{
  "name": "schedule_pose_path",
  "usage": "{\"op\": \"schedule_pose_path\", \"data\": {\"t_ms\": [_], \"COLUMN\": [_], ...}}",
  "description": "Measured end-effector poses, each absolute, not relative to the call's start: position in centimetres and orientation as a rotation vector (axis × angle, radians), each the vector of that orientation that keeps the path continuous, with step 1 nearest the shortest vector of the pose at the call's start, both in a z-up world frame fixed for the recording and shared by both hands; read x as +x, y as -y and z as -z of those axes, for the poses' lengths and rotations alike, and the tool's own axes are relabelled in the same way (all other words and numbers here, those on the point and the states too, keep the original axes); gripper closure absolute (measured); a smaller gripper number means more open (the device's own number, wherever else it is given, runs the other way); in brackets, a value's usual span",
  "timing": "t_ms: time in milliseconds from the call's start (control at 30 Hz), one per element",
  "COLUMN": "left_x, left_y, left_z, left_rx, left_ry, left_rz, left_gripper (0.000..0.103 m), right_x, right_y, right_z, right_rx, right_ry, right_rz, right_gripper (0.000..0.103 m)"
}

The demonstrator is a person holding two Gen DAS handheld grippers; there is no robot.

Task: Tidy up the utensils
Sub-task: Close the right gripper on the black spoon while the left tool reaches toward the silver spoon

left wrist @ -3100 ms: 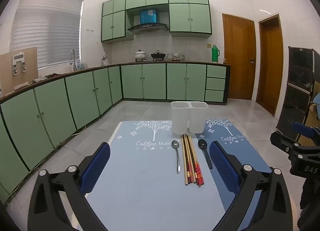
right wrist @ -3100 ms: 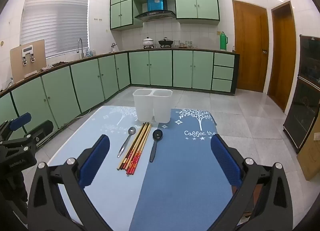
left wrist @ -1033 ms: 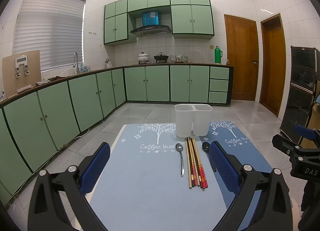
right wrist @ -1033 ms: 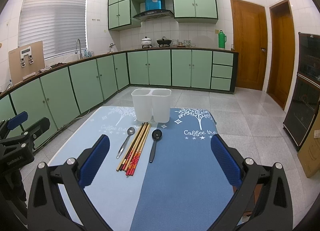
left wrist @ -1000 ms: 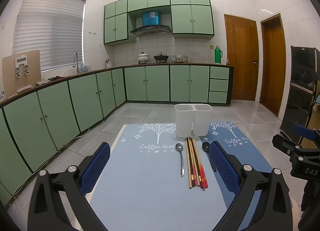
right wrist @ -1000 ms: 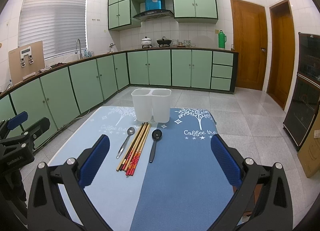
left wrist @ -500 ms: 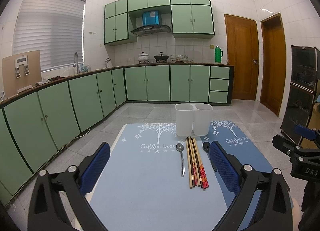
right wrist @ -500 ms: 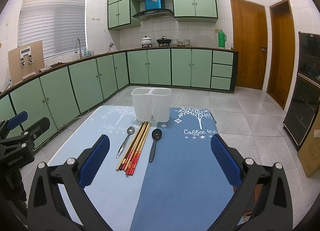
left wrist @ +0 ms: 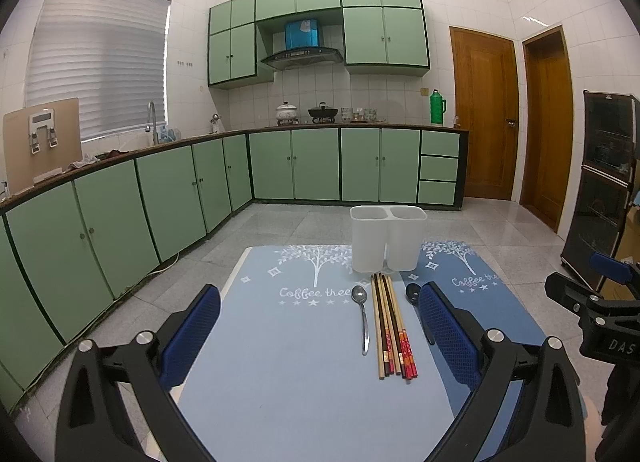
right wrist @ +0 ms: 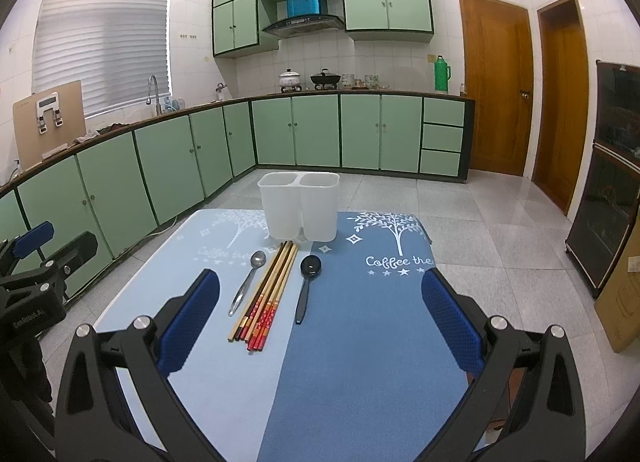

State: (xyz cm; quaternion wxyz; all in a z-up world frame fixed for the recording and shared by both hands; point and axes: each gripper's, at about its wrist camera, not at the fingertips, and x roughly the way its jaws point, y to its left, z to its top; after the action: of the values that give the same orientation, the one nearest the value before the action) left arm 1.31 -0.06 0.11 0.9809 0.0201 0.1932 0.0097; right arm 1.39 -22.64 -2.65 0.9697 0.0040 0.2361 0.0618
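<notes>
Both tools spread apart, holding nothing: left tool (left wrist: pixel 318 332), right tool (right wrist: pixel 320 320). White 2-compartment holder (right wrist: pixel 299 205) stood upright at the table's (right wrist: pixel 360 362) far edge. Just in front lay the metal spoon (right wrist: pixel 248 282), chopsticks (right wrist: pixel 266 294), black spoon (right wrist: pixel 306 286), side by side on the blue mat. Near half of mat bare. Green cabinets (left wrist: pixel 120 221) well behind.

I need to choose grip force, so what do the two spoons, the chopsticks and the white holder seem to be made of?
Silver spoon: likely polished metal, since it glints. Black spoon: probably plastic, uniformly dark with a faint sheen on the bowl. Chopsticks: look like wood or bamboo, some tan, some dark, several with red painted ends. White holder: seems translucent plastic, milky with soft moulded edges.
</notes>
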Motion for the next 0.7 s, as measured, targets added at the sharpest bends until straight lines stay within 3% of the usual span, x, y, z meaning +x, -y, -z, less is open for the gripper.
{"op": "schedule_pose_path", "data": {"t_ms": [267, 700], "left_x": [4.8, 18.5], "left_y": [-0.5, -1.7], "left_z": [1.0, 7.5], "left_rx": [0.040, 0.058], "left_ry": [-0.429, -0.628], "left_rz": [-0.034, -0.043], "left_gripper": [0.006, 0.006], "right_x": [4.9, 18.1], "right_y": [22.5, 20.1], "right_z": [3.3, 9.0], "right_rx": [-0.009, -0.031], "right_ry": [-0.522, -0.685], "right_rz": [-0.096, -0.057], "right_gripper": [0.005, 0.005]}}
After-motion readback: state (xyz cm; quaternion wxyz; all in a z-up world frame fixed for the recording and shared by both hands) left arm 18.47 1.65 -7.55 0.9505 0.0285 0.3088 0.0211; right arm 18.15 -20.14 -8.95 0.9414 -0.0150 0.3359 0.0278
